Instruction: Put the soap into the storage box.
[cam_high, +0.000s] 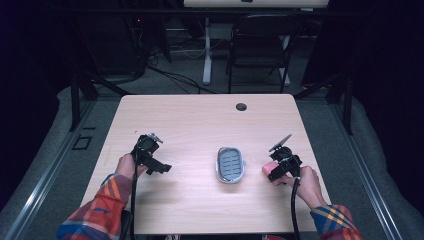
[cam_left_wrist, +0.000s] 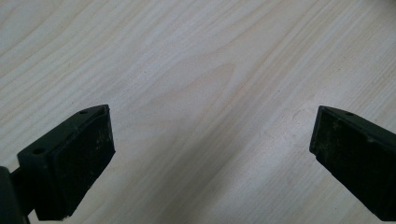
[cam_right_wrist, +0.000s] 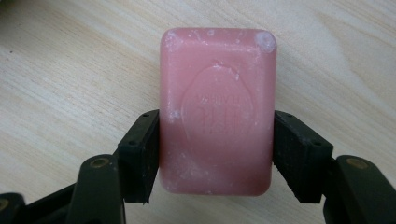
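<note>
**Now: pink soap clamped in the right gripper**

Here the right gripper (cam_right_wrist: 216, 154) has its two black jaws pressed against the long sides of a pink rectangular bar of soap (cam_right_wrist: 217, 112) — one pad on each flank, near the bar's lower half. The soap bears an oval embossed mark on its upper face and some white flecks at the corners. In the high view the bar (cam_high: 269, 169) sits low over the pale wooden table (cam_high: 200, 120), at its right side, with the person's right hand (cam_high: 306, 183) behind the gripper.

Just left of it, apart from the soap, lies a grey oval soap dish with a ribbed inset (cam_high: 230, 164), near the table's middle.

The left gripper (cam_left_wrist: 212, 154) stands with its jaws spread wide over bare wood — nothing between them. In the high view it is held at the table's left side, well apart from the dish.
</note>
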